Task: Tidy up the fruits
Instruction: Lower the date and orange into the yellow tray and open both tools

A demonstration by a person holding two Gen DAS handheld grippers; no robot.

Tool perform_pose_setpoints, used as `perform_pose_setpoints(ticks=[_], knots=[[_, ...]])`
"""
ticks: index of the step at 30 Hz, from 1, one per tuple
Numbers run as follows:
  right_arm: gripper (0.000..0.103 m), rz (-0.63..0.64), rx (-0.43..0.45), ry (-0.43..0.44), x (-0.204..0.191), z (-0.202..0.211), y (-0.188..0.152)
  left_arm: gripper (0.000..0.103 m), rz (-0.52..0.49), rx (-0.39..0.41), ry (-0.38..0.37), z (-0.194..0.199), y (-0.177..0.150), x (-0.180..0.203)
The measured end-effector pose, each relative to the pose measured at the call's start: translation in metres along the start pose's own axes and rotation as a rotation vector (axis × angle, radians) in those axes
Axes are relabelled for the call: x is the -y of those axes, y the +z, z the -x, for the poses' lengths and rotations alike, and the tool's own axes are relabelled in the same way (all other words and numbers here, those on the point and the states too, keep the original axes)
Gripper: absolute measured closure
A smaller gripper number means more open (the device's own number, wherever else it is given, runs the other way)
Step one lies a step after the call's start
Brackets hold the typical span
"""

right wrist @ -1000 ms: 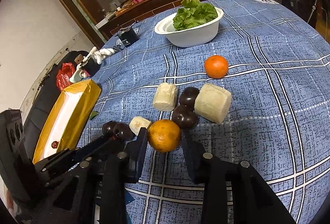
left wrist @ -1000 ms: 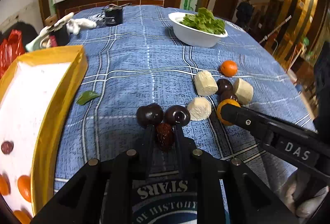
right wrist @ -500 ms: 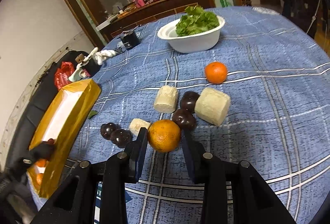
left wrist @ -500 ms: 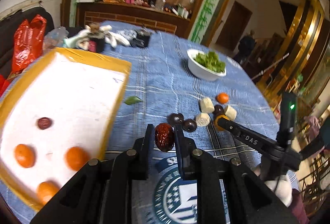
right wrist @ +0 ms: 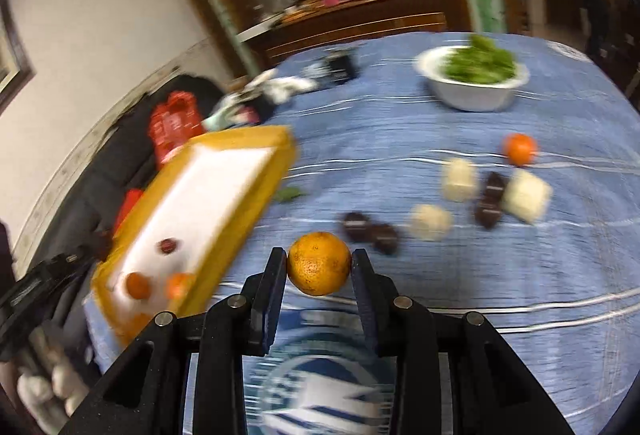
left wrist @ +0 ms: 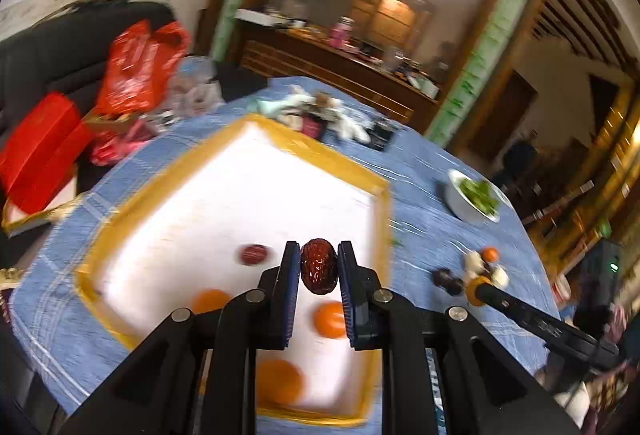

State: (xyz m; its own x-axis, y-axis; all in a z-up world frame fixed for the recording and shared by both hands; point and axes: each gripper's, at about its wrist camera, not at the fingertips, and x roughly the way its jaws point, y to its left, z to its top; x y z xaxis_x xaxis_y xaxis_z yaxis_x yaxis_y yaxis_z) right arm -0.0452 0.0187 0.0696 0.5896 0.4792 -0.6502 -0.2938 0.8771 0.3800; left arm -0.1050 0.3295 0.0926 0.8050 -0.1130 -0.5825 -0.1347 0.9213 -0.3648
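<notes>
My left gripper (left wrist: 319, 267) is shut on a wrinkled red date (left wrist: 318, 271) and hangs over the yellow-rimmed white tray (left wrist: 340, 171). In that tray lie another red date (left wrist: 253, 254) and three oranges (left wrist: 329, 319). My right gripper (right wrist: 319, 263) is shut on an orange (right wrist: 319, 263), lifted above the blue cloth, right of the tray (right wrist: 276, 143). On the cloth beyond it lie dark plums (right wrist: 372, 233), pale cut chunks (right wrist: 526, 195) and a small orange (right wrist: 519, 147). The right gripper (left wrist: 478, 289) with its orange also shows in the left wrist view.
A white bowl of green leaves (right wrist: 476, 81) stands at the far side of the round table. Red bags (left wrist: 136, 67) lie on a dark sofa left of the tray. Cloths and a dark cup (right wrist: 340, 69) sit behind the tray. A green leaf (right wrist: 289, 193) lies by the tray's corner.
The left gripper lifted the date off the cloth and carried it left over the tray. The right gripper raised its orange off the table and shifted left toward the tray.
</notes>
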Motion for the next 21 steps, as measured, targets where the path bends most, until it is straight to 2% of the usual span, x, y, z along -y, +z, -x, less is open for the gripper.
perform_pose_setpoints(ticks=[3, 7, 11, 15, 19, 21], knots=[[0.066, 0.031, -0.048, 0.075, -0.035, -0.019, 0.005, 0.085, 0.06, 0.0, 0.031, -0.002, 0.007, -0.031], [0.066, 0.098, -0.111, 0.125, -0.083, -0.049, 0.006, 0.085, 0.118, -0.027, 0.054, -0.016, 0.016, -0.062], [0.066, 0.165, -0.172, 0.136, -0.121, -0.083, 0.003, 0.085, 0.146, -0.061, 0.056, -0.029, 0.016, -0.078], [0.065, 0.189, -0.227, 0.135, -0.14, -0.111, 0.0, 0.084, 0.147, -0.076, 0.059, -0.035, 0.015, -0.086], [0.062, 0.211, -0.247, 0.124, -0.151, -0.123, 0.0, 0.068, 0.161, -0.082, 0.048, -0.035, 0.015, -0.09], [0.049, 0.211, -0.233, 0.119, -0.154, -0.122, 0.001, 0.059, 0.163, -0.078, 0.038, -0.031, 0.015, -0.089]])
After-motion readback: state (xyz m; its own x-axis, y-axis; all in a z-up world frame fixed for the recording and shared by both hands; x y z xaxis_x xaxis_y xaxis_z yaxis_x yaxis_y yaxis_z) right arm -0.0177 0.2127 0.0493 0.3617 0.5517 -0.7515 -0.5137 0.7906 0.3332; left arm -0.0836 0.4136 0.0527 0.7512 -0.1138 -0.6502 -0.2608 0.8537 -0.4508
